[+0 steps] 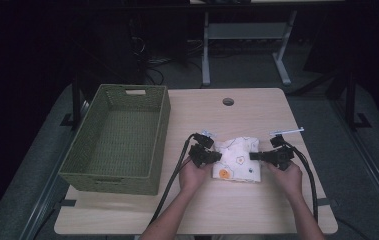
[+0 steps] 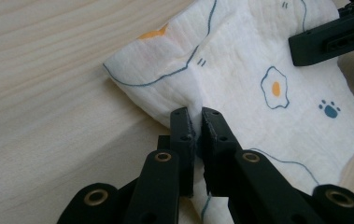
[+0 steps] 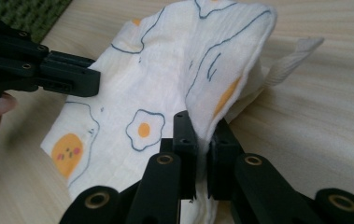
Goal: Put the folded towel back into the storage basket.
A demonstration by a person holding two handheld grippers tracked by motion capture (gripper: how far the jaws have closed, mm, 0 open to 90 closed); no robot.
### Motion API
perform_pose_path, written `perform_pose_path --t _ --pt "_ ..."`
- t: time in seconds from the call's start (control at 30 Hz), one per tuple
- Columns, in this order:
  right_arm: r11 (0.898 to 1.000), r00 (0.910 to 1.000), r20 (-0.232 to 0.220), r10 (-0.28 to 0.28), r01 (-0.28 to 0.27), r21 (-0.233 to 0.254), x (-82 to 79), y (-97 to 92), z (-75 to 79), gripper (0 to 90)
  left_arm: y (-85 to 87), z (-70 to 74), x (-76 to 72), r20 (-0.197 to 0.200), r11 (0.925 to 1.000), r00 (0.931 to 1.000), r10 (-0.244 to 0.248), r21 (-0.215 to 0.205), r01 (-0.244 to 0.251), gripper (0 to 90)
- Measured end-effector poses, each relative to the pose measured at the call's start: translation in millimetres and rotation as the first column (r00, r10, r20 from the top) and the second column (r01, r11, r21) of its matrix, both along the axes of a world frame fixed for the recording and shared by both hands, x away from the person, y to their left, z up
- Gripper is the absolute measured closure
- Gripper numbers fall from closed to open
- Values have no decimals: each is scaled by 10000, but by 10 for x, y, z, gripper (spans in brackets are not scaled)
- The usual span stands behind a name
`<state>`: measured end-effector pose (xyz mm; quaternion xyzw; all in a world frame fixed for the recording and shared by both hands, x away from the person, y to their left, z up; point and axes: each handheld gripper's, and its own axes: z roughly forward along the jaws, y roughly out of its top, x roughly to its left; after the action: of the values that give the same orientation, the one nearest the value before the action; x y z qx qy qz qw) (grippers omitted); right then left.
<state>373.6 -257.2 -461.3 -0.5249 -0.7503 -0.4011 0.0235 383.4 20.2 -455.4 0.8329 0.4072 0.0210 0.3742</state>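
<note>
On table, right of basket | left claw, right claw each pinching cloth edge | lift both evenly, keep fabric taut.

Light wood table, grey floor, white desk frame behind, room dark.

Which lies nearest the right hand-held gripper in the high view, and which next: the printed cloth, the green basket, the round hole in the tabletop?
1. Printed cloth: pinched in the right hand-held gripper, just to its left.
2. Round hole: up the tabletop, toward the far edge.
3. Green basket: farthest, at the table's left side, beyond the left hand-held gripper.
</note>
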Motion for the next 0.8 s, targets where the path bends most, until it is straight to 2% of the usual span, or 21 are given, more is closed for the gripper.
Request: perform_pose_path --t 0.27,0.63,0.8 --pt "9978 10000 53 -27 23 660 -13 -28 79 842 36 127 1 185 10000 9998 -34 -38 35 848" --pt "9946 10000 4 -27 27 1039 -26 -41 160 842 65 273 -12 332 9999 9994 -122 -72 124 848" --pt "9932 9999 134 81 -96 1163 -15 3 294 842 127 356 -14 390 9999 9992 -43 -95 47 849"
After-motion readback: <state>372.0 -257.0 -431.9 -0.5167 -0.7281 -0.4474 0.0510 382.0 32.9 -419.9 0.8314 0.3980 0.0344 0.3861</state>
